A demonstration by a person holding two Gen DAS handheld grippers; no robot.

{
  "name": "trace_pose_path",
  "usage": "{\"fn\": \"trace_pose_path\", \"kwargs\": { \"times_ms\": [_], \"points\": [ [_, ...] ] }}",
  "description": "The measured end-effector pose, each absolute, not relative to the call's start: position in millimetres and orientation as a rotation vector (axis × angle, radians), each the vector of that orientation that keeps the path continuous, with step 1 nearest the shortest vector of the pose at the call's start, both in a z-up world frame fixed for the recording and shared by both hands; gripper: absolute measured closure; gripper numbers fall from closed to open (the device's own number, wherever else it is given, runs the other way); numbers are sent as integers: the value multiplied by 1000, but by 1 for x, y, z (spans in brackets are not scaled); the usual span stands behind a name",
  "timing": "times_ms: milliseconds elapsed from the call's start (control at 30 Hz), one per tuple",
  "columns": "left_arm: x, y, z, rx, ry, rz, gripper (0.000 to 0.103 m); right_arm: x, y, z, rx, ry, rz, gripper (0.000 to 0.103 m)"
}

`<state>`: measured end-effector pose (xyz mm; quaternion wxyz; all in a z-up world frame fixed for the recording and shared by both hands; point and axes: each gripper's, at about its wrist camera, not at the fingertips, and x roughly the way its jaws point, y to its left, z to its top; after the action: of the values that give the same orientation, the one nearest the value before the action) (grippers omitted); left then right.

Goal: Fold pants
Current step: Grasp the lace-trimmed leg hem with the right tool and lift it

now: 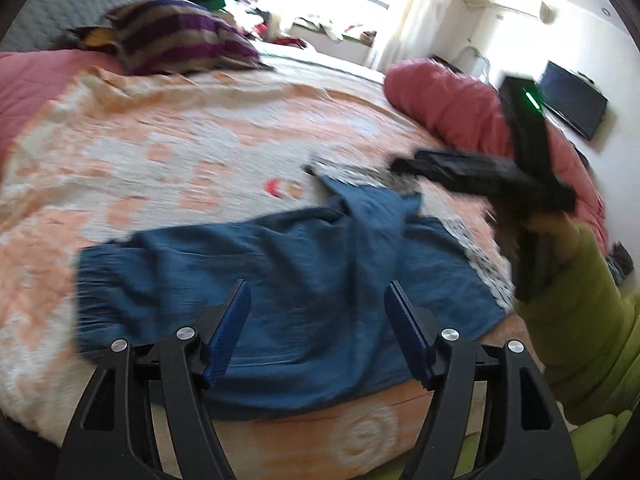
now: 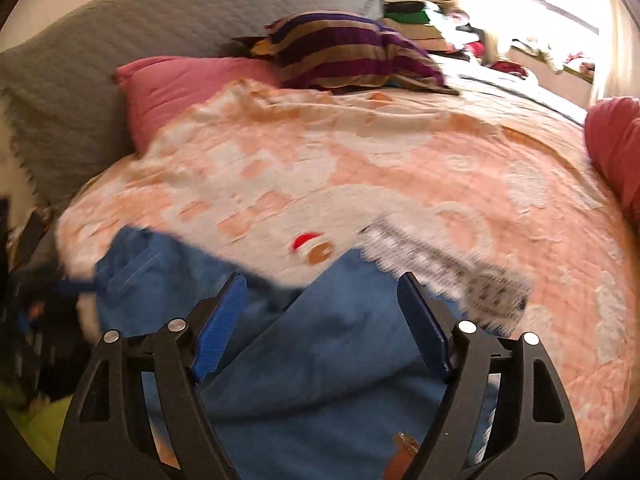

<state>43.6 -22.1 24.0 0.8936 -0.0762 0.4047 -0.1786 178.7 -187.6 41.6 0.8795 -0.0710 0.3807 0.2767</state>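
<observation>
pants (image 1: pixel 280 280) lay rumpled on bed (image 1: pixel 180 152) | left gripper (image 1: pixel 316 332) and right gripper (image 2: pixel 320 320) both spread wide, holding nothing | risk: grabbing one layer could've dragged the fold loose

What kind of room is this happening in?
Most likely a lived-in bedroom: a bed under a peach patterned blanket, a striped pillow beside a pink pillow, and blue pants lying on top.

Pants (image 1: pixel 280 276) lie on the bed (image 1: pixel 180 160) near its front edge; patterned cloth (image 2: pixel 472 276) adjoins them at right; pillows (image 2: pixel 348 50) sit behind.
</observation>
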Motion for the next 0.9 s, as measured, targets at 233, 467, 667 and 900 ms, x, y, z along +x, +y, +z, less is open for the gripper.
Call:
{"fn": "trace_pose_path", "kwargs": {
  "times_ms": [233, 467, 667, 900],
  "points": [
    [74, -73, -12, -105, 960, -471, 50, 253, -157, 3, -250, 927, 490, 30],
    [86, -81, -45, -124, 1040, -485, 59, 298, -133, -36, -258, 1035, 426, 31],
    [81, -84, -47, -101, 1021, -495, 59, 307, -140, -48, -265, 1040, 392, 76],
    [79, -77, -45, -116, 1011, -500, 56, 275, -203, -5, -111, 927, 411, 97]
  ]
}}
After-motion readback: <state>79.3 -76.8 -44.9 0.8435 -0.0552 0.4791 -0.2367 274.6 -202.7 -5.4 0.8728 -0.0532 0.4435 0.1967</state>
